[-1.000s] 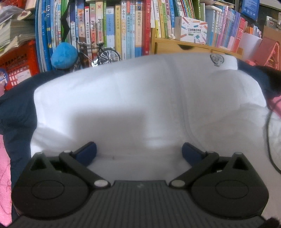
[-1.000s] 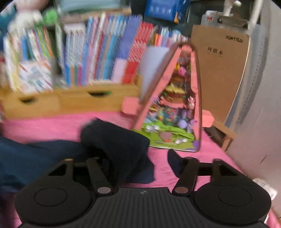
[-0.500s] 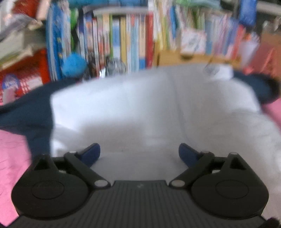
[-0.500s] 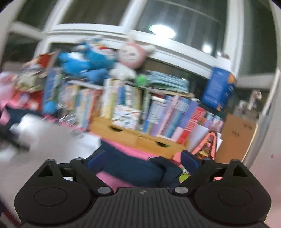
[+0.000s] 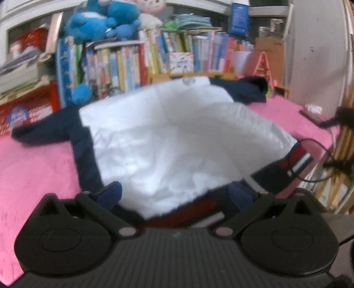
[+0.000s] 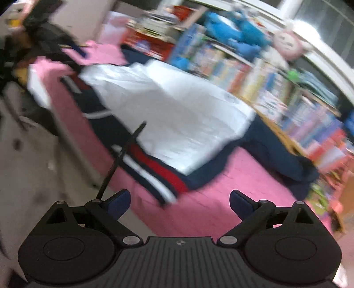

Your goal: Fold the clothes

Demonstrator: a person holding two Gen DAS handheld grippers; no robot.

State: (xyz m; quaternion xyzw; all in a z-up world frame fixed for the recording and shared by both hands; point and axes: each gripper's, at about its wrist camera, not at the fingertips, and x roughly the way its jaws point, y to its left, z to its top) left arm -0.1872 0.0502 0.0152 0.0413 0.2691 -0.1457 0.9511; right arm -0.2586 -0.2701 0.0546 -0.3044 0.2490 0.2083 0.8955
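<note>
Over the pink counter [image 5: 33,164], the white-and-navy jacket [image 5: 168,141] lay spread flat, and both the left gripper [image 5: 174,195] and right gripper [image 6: 179,199] had fingers spread, holding nothing.

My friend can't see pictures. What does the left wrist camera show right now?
A white and navy jacket lies spread on a pink cover, its striped red, white and navy hem near the camera. The left gripper is open, its blue fingers either side of the jacket's near edge. Behind stand books and a blue plush toy.

The jacket [image 5: 172,141] lies on the table [image 5: 33,159], bookshelf [image 5: 132,62] behind.
</note>
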